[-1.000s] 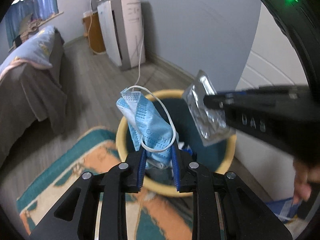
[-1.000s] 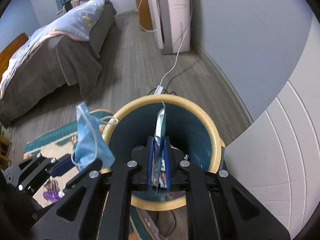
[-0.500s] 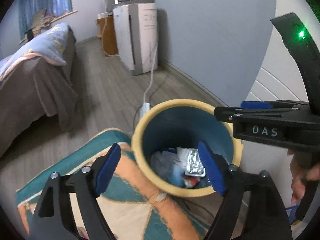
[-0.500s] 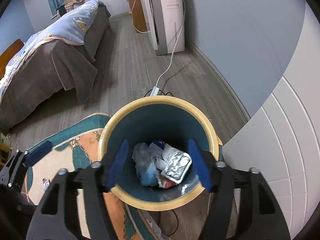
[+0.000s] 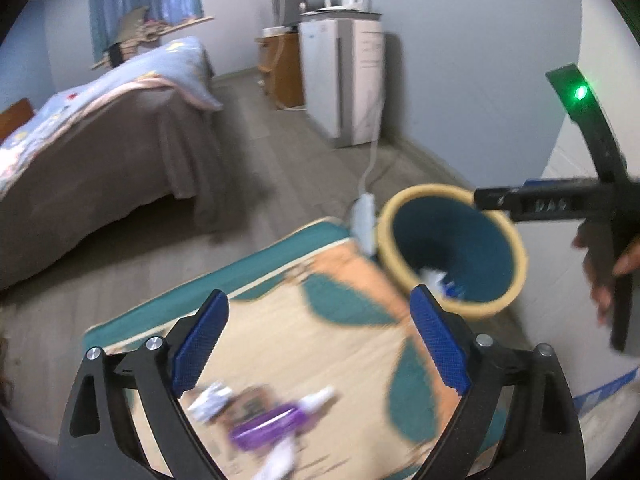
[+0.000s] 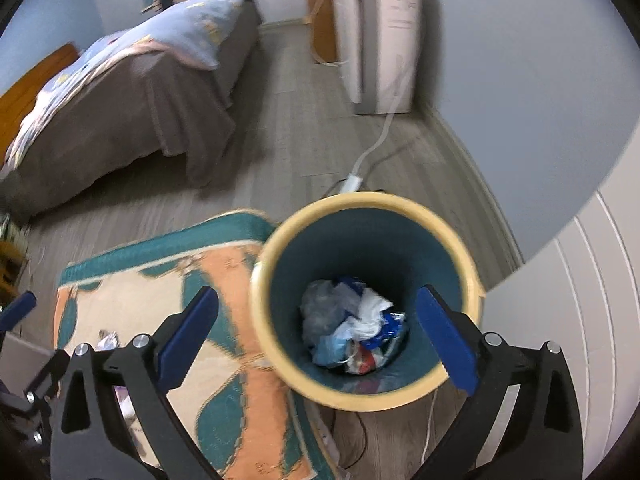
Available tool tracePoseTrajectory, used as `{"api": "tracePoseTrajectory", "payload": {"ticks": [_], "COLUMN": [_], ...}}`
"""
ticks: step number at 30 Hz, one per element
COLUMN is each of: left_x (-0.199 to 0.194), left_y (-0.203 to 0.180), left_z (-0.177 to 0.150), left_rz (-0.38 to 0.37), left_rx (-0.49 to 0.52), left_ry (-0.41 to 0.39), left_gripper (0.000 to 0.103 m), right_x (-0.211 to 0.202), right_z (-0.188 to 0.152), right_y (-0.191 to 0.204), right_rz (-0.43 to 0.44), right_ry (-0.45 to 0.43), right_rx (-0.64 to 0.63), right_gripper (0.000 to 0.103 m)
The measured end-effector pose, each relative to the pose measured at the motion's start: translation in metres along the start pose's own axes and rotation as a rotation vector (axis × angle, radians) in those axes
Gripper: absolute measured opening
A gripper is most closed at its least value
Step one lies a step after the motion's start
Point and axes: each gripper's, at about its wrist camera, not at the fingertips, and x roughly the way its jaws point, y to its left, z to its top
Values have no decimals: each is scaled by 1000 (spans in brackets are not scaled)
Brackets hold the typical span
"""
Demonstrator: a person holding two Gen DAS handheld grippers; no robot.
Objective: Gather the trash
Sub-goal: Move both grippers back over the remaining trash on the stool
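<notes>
The bin (image 6: 460, 256) looks like smooth plastic, the rug (image 6: 224, 276) woven cloth, the floor (image 6: 296, 152) matt wood-grain planks, the bedcover (image 6: 120, 120) soft cloth.

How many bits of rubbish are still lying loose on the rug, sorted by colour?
Purple: 1, a bottle with a white cap
White or silvery: 2, a crumpled wrapper and a blurred scrap at the frame's bottom edge
Total: 3, all on the rug, outside the bin. The blur leaves the scrap's kind unclear.
</notes>
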Motion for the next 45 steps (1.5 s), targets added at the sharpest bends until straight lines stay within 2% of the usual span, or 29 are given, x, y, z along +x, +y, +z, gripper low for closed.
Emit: {"api": "tracePoseTrajectory", "payload": {"ticks": [5,12,18,24,33,45], "left_x": [-27,-47,-70,-89,-98,-76], "left_y": [37,70,95,115,147,196], "left_z": [-35,-83,-108,-123,-140,-160], "left_rz": [48,124,170,191,210,243], "left_rx": [-73,-117,-153,-175,-225,-351], "left_ry": [22,64,52,24,14,117], "left_gripper": [91,91,91,91,91,92], "right_x": [4,9,2,-5,11,42], "right_z": [-9,-25,-49,-77,-129,-166], "right_y": [41,87,129,168,220,263], "right_rz": [54,60,59,89,54,69], "right_ry": [33,70,84,88,134,252], "right_rx": [-87,-187,-261,-271,-350,-442], "right_gripper": [97,97,97,97,97,97]}}
